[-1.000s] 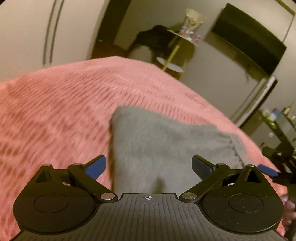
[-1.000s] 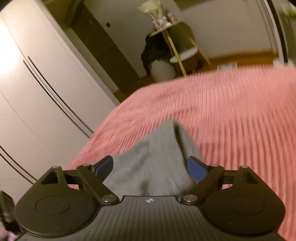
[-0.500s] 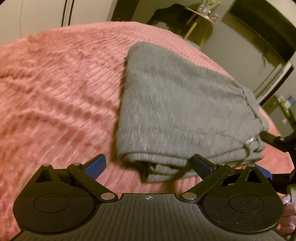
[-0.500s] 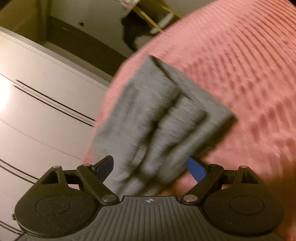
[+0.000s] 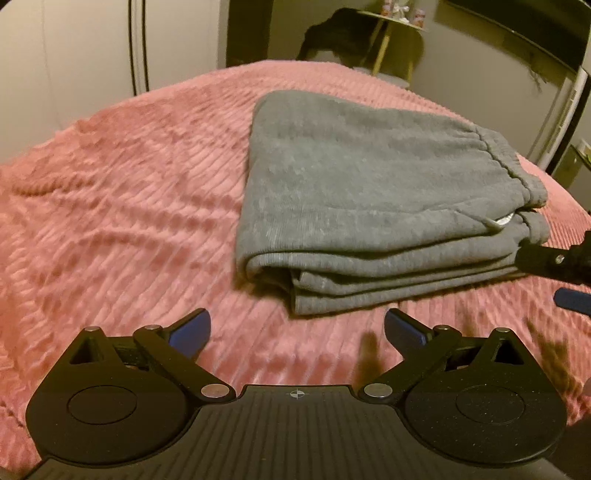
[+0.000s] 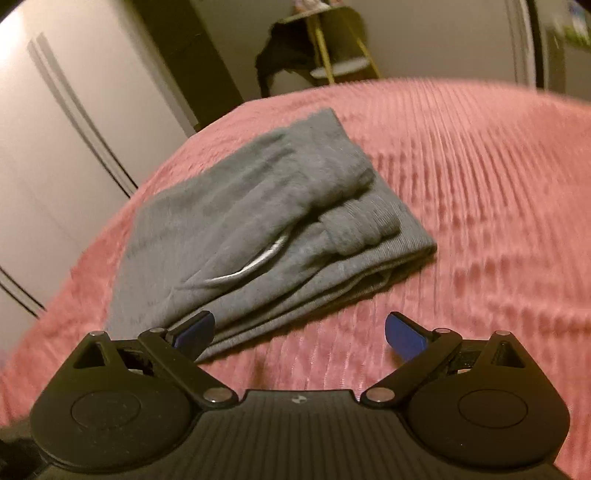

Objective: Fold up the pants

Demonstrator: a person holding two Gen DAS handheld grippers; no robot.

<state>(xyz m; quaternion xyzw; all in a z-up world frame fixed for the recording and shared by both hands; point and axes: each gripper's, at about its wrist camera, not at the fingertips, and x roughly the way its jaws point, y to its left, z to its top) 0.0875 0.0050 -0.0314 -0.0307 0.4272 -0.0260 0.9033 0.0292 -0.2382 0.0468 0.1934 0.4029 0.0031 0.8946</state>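
Note:
Grey sweatpants lie folded in a compact stack on the pink ribbed bedspread. The waistband and a white drawstring show at the stack's right end. In the right wrist view the pants lie ahead and to the left. My left gripper is open and empty, a little short of the stack's near edge. My right gripper is open and empty, its left fingertip over the stack's near corner. The right gripper's fingers show at the right edge of the left wrist view, beside the waistband end.
White wardrobe doors stand to the left of the bed. A small side table with dark clothing draped on it stands beyond the bed's far edge. A dark screen hangs on the far right wall.
Both grippers have pulled back from the folded pants, which now lie free on the bedspread in front of them. The stack itself has not moved since half a second ago.

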